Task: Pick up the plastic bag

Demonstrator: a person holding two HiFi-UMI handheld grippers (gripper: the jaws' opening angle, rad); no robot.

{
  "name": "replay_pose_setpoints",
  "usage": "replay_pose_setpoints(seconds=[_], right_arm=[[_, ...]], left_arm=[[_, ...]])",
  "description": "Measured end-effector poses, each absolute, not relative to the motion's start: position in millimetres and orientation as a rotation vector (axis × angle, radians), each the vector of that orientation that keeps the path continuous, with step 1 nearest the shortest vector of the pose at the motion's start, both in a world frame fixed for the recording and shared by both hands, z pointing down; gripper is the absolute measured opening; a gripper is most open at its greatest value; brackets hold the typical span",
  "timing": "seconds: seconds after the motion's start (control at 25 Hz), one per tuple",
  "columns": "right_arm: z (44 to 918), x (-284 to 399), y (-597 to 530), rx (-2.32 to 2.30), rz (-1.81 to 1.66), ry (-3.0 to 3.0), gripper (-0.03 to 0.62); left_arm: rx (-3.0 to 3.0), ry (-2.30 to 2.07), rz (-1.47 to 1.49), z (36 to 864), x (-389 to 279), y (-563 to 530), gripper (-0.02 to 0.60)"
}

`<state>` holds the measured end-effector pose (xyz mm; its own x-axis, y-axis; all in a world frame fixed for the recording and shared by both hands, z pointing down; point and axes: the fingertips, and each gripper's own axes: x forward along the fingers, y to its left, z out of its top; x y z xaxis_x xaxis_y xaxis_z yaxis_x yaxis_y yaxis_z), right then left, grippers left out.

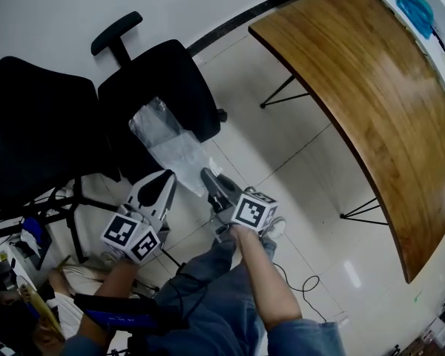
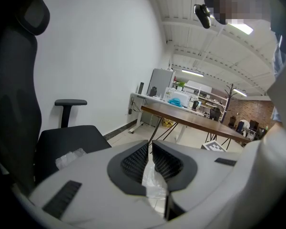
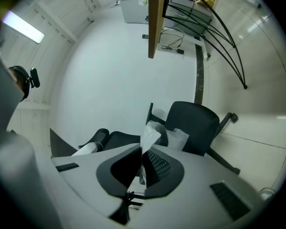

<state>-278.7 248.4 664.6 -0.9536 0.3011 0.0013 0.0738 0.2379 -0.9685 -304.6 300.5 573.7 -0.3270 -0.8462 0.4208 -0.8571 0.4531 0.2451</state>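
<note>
A clear plastic bag (image 1: 170, 143) hangs crumpled from the front of a black office chair's seat (image 1: 163, 73) down toward both grippers. My left gripper (image 1: 167, 178) is at the bag's lower left edge. In the left gripper view its jaws (image 2: 150, 146) are shut, with the bag's film (image 2: 155, 185) caught between the ribbed pads. My right gripper (image 1: 205, 175) is at the bag's lower right edge. In the right gripper view it (image 3: 143, 149) is shut on the bag (image 3: 150, 133), which sticks up past the jaw tips in front of the chair (image 3: 190, 120).
The chair's tall backrest (image 1: 37, 124) and armrest (image 1: 117, 32) lie to the left. A curved wooden table (image 1: 356, 73) on thin black legs (image 1: 282, 95) fills the right. A cable (image 1: 308, 282) lies on the tiled floor. Clutter sits at the lower left (image 1: 30, 273).
</note>
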Motion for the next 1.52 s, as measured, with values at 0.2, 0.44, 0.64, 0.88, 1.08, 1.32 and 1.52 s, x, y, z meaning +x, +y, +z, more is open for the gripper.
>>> replay_pose_setpoints(seconds=[0.2,0.44,0.64,0.88,1.08,1.32,1.52], right_arm=[[606.8,-299.6,250.4,-0.439,1.823,-2.343,0.003],[543.4,-332.3,242.9,-0.500,1.623,-2.431,0.003],[481.1,-362.2,223.2,-0.564,1.430,-2.540,0.003],[417.2,-376.3,209.7,-0.608,1.245,-2.631,0.003],[367.2,-382.6,190.1,-0.614,1.048,-2.719,0.003],[312.1,-387.1,156.9,-0.660,0.932,-2.800,0.003],[268.5,-380.3,115.8,-0.671,0.864,-2.899,0.003]], left_arm=[[1.425,-2.263,-0.019,549.1,-309.4,302.9,0.037],[1.428,-2.351,-0.097,506.0,-320.9,306.9,0.037],[1.483,-2.413,-0.176,464.9,-332.0,297.5,0.037],[1.543,-2.461,-0.272,420.1,-337.7,284.3,0.035],[1.619,-2.492,-0.319,380.8,-338.5,268.1,0.035],[1.726,-2.541,-0.354,334.7,-338.0,235.5,0.035],[1.804,-2.555,-0.336,309.6,-324.7,203.6,0.023]])
